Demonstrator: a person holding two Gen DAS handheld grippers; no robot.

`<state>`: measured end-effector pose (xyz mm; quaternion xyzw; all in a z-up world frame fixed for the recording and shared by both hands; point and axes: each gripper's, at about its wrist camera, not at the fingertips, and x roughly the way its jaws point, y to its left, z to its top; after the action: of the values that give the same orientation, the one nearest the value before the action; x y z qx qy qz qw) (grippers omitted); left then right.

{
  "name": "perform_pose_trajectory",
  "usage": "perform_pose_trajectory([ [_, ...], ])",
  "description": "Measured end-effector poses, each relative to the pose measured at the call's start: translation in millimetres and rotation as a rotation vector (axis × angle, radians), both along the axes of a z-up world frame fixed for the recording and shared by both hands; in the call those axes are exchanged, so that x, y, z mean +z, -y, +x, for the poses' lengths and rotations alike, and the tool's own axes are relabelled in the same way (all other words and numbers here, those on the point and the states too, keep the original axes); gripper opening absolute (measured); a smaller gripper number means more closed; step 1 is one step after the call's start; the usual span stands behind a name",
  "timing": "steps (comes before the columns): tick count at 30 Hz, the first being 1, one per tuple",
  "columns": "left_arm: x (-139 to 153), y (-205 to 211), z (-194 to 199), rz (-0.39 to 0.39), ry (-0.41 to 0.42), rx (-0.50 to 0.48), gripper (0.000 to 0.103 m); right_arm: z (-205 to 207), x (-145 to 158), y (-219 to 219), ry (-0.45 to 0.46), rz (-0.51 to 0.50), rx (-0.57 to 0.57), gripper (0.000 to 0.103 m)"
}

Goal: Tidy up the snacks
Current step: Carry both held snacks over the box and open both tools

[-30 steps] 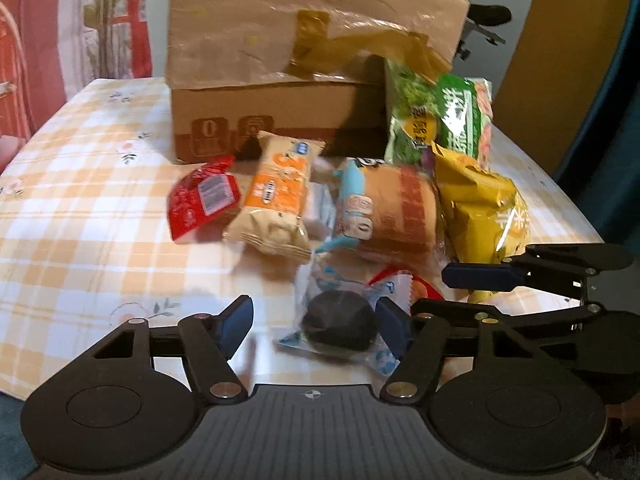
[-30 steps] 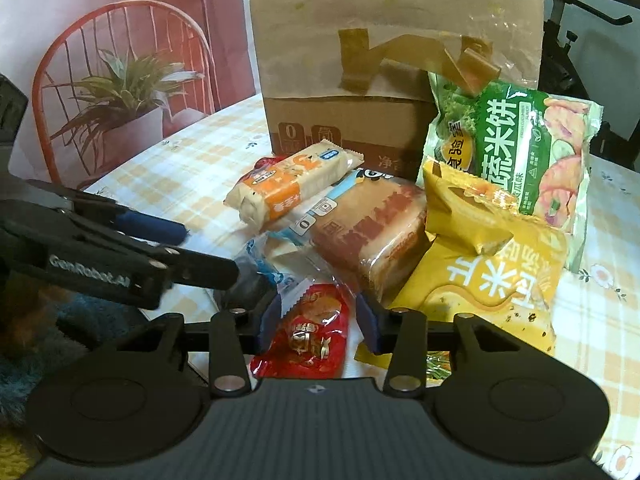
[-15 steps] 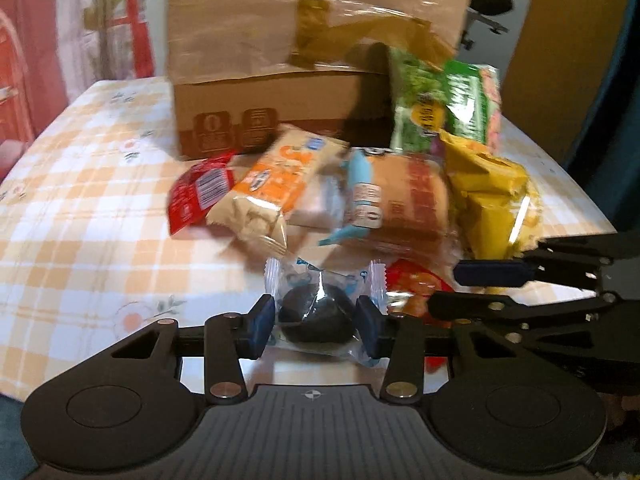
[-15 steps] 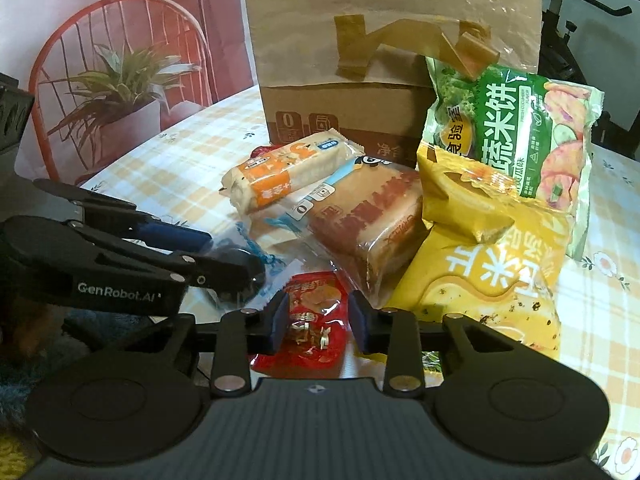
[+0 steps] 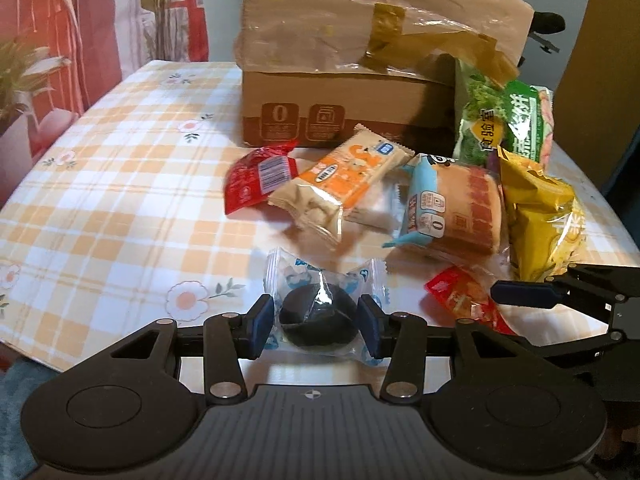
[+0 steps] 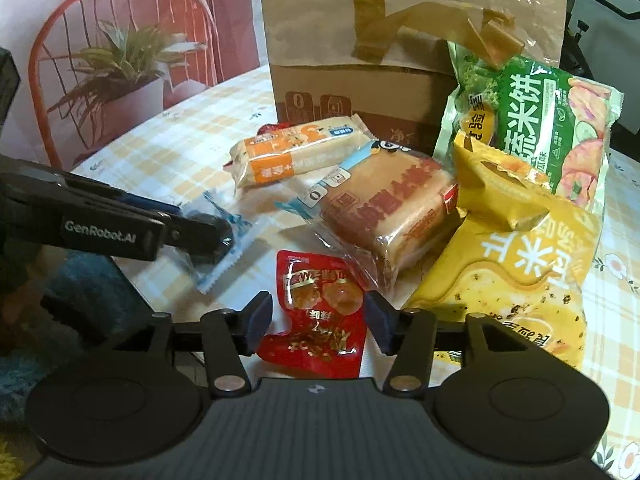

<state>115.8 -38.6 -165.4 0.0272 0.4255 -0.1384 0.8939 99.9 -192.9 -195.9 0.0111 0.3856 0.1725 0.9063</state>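
A round dark cake in a clear blue-printed wrapper (image 5: 318, 314) sits between the pads of my left gripper (image 5: 316, 322), near the table's front edge. The pads touch the wrapper on both sides while the jaws open slightly. In the right wrist view the same left gripper (image 6: 208, 236) comes in from the left with the cake packet (image 6: 230, 254) in it. My right gripper (image 6: 318, 316) is opening around a small red snack packet (image 6: 320, 312), which lies on the cloth with a gap to the pads. The left wrist view shows that red packet (image 5: 460, 300) under the right gripper (image 5: 516, 312).
More snacks lie behind on the checked tablecloth (image 5: 120, 200): another red packet (image 5: 256, 178), an orange biscuit pack (image 5: 344, 184), a wrapped bread (image 5: 460, 208), a yellow bag (image 5: 540, 220) and a green bag (image 5: 504, 128). A taped cardboard box (image 5: 340, 92) stands behind them. A red chair (image 6: 100, 20) is at left.
My left gripper closed from wide apart onto the dark cake packet. My right gripper squeezed the small red packet, then opened off it; the packet now lies flat.
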Motion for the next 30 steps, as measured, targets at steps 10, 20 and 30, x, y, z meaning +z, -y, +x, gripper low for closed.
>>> perform_pose_trajectory([
  [10,-3,0,2,0.001,-0.02,0.015,0.062,3,-5,-11,0.009,-0.04,0.014,0.067],
  [20,-4,0,1,-0.004,-0.015,-0.012,0.053,2,-4,-7,0.025,-0.023,0.021,0.05],
  [30,20,-17,-11,-0.049,0.048,0.074,0.051,-3,1,-9,0.067,0.002,0.047,0.049],
])
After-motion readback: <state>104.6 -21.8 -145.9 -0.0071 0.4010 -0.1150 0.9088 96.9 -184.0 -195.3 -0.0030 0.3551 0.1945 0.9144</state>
